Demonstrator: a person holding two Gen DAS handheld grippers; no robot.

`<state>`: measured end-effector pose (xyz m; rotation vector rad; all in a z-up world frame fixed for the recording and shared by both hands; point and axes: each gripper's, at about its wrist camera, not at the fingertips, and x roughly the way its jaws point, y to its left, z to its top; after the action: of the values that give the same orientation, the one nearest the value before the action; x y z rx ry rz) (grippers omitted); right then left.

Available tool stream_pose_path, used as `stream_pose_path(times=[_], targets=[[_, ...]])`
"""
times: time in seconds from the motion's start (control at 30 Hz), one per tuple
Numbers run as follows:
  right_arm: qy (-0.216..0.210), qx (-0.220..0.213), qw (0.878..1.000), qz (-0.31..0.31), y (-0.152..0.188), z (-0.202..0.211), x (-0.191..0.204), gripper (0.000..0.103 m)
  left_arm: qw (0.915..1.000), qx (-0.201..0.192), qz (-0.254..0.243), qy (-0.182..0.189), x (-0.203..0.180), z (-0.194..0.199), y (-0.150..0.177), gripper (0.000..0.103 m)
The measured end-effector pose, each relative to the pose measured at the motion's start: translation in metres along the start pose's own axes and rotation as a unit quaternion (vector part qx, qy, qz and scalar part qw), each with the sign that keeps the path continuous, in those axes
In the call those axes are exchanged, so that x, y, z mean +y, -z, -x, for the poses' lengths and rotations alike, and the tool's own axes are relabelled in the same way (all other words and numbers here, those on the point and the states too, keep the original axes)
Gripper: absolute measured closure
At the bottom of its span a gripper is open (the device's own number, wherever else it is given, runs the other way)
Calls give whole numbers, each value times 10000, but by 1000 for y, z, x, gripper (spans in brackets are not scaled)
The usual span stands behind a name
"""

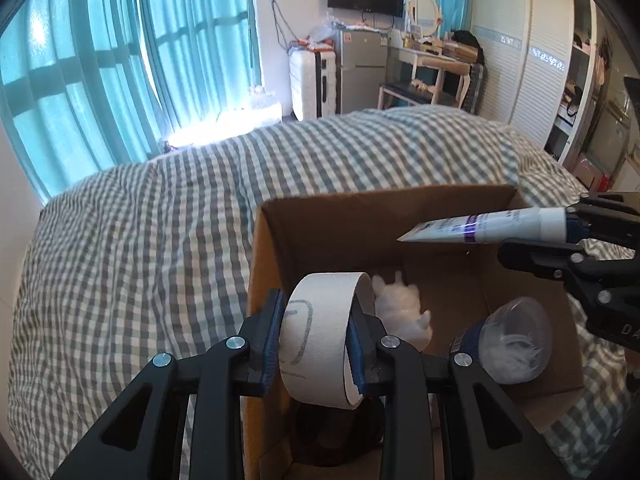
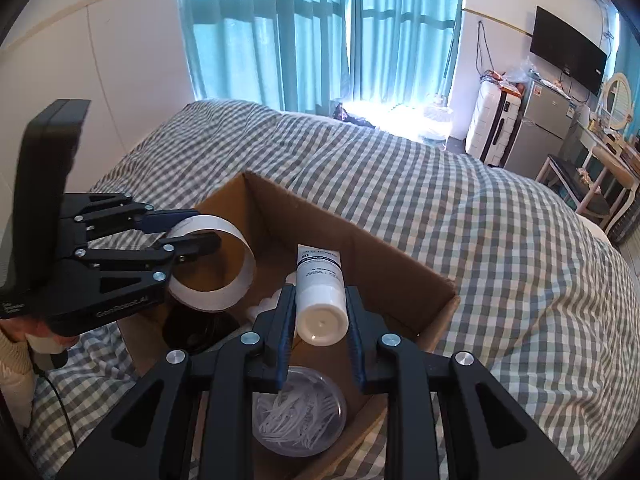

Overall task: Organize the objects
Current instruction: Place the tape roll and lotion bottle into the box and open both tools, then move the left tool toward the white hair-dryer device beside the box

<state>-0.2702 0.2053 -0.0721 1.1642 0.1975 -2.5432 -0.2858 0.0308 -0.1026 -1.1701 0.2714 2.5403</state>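
The cardboard box (image 1: 360,224) is seen open-topped on the checked bed (image 1: 140,220), and every other place is given from it. Above its left wall, near the rim, a roll of white tape (image 1: 320,340) is clenched between the fingers of the left gripper (image 1: 316,344), the roll standing on edge. Over the box's right side, a white tube (image 2: 320,292) is grasped by the right gripper (image 2: 320,320), cap toward the camera and crimped end pointing across the opening. Inside the box, a clear round container of white strips (image 2: 298,412) is seen at the near right corner, a white fluffy item (image 1: 404,308) toward the middle of the floor, and a dark object (image 2: 200,328) under the tape. Bare cardboard floor is left toward the far wall. Open bedcover surrounds the box on the left and far sides.
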Motion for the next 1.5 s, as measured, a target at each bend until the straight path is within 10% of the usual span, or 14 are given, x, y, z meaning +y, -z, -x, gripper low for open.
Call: stream_pose_path(times=[0.13, 0.2, 0.3, 0.87, 1.5], targets=[[71, 139, 9997, -167, 4, -2, -3, 79, 10000, -28, 35, 88, 2, 9, 6, 68], [102, 112, 9996, -255, 5, 4, -3, 57, 9999, -59, 52, 121, 5, 22, 5, 49], [124, -58, 9991, -404, 4, 25, 4, 50, 9996, -272, 18, 46, 8, 51, 4, 20], [231, -68, 9995, -204, 51, 117, 65, 50, 9938, -54, 651, -904, 37, 148, 83, 17], [564, 419, 9934, -904, 134, 73, 38, 50, 9869, 591, 1079, -1046, -10, 69, 121, 17]])
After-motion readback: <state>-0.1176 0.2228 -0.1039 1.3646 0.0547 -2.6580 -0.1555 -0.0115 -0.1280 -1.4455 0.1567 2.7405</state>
